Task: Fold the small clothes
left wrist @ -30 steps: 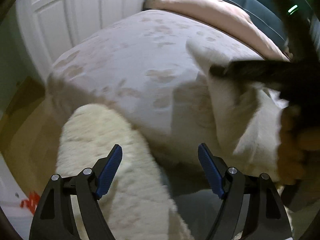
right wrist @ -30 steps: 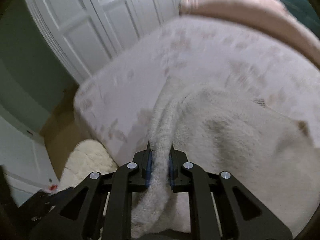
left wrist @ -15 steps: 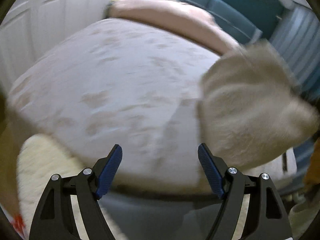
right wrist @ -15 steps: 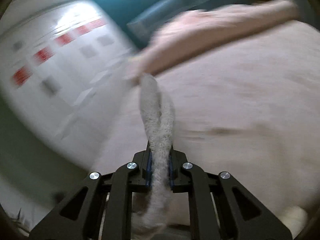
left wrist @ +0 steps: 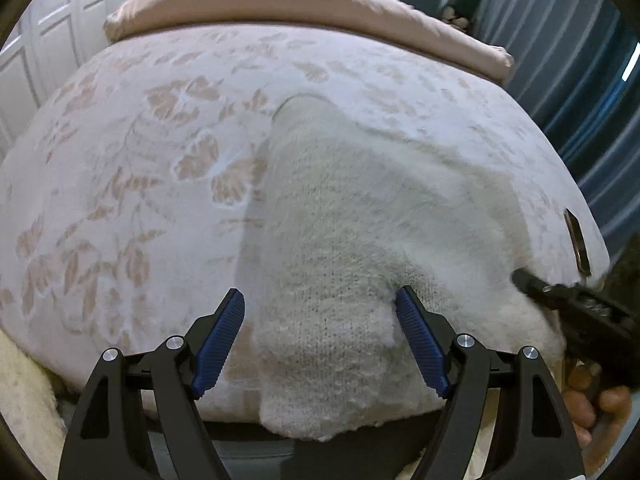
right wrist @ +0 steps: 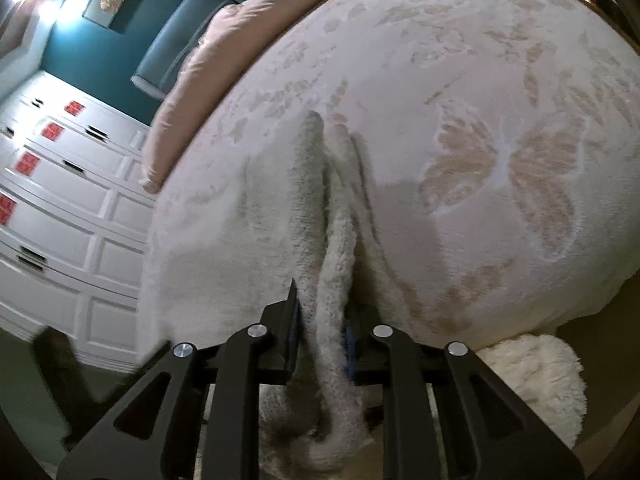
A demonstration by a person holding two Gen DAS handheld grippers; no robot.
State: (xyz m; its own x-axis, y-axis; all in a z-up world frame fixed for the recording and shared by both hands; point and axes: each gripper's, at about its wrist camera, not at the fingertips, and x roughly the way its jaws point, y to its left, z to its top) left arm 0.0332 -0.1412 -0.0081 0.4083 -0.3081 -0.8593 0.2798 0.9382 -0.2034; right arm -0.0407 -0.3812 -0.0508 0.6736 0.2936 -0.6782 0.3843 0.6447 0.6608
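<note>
A cream fuzzy knitted garment (left wrist: 360,220) lies spread on the bed, its near edge hanging over the bed's front edge. My left gripper (left wrist: 320,332) is open and empty, its blue fingers either side of the garment's near part. My right gripper (right wrist: 320,344) is shut on a bunched edge of the same garment (right wrist: 336,260). The right gripper also shows in the left wrist view (left wrist: 568,300), at the garment's right edge.
The bed has a pale bedspread (left wrist: 140,160) with a pink leaf pattern and a pink duvet roll (left wrist: 300,4) at the far end. A dark phone-like object (left wrist: 576,240) lies near the bed's right edge. White panelled wardrobes (right wrist: 60,220) stand beside it. A fluffy white rug (right wrist: 536,376) lies on the floor.
The right gripper swung the garment through the air and laid it flat on the bed. The left gripper moved in over the garment's near edge, still open.
</note>
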